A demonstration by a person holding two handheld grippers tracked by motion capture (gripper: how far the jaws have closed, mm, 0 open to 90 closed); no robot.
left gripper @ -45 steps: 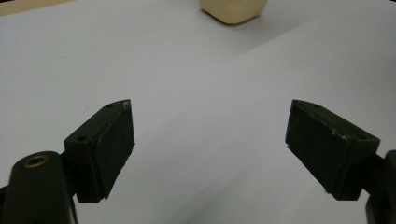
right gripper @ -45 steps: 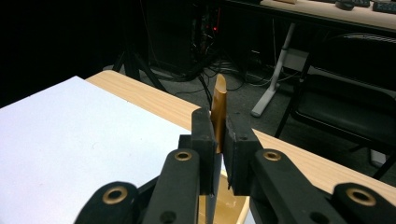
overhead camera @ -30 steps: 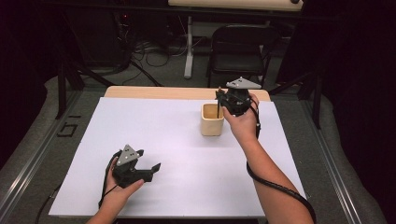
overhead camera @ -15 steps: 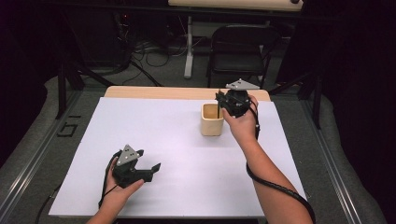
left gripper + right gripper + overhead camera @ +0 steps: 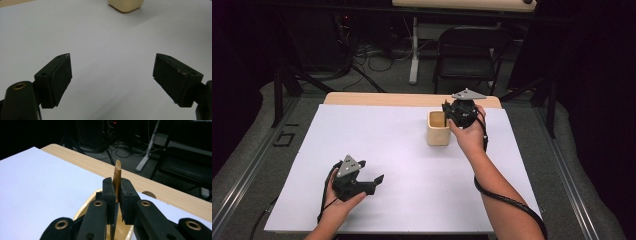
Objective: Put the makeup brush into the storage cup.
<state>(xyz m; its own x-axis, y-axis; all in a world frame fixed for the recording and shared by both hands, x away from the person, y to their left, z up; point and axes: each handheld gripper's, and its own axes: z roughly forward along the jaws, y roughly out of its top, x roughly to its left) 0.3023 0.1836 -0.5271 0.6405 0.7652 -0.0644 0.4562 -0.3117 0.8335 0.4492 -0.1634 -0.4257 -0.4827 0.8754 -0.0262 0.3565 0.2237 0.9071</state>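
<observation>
A cream square cup point(image 5: 438, 131) stands on the white sheet point(image 5: 402, 150) at the back right. My right gripper point(image 5: 447, 111) hovers at the cup's right rim, shut on a thin flat wooden stick point(image 5: 117, 173). The stick stands upright between the pads, its rounded top above the fingertips and its lower end dropping into the cup point(image 5: 83, 211). My left gripper point(image 5: 374, 182) rests low on the sheet near the front left, open, with nothing between its fingers point(image 5: 58, 75). The cup point(image 5: 126, 5) lies far ahead of it.
The white sheet covers most of a wooden table, whose bare strip point(image 5: 412, 99) runs along the far edge. A black chair point(image 5: 469, 55) and floor cables lie beyond it. Dark floor and a rail point(image 5: 242, 175) flank the left side.
</observation>
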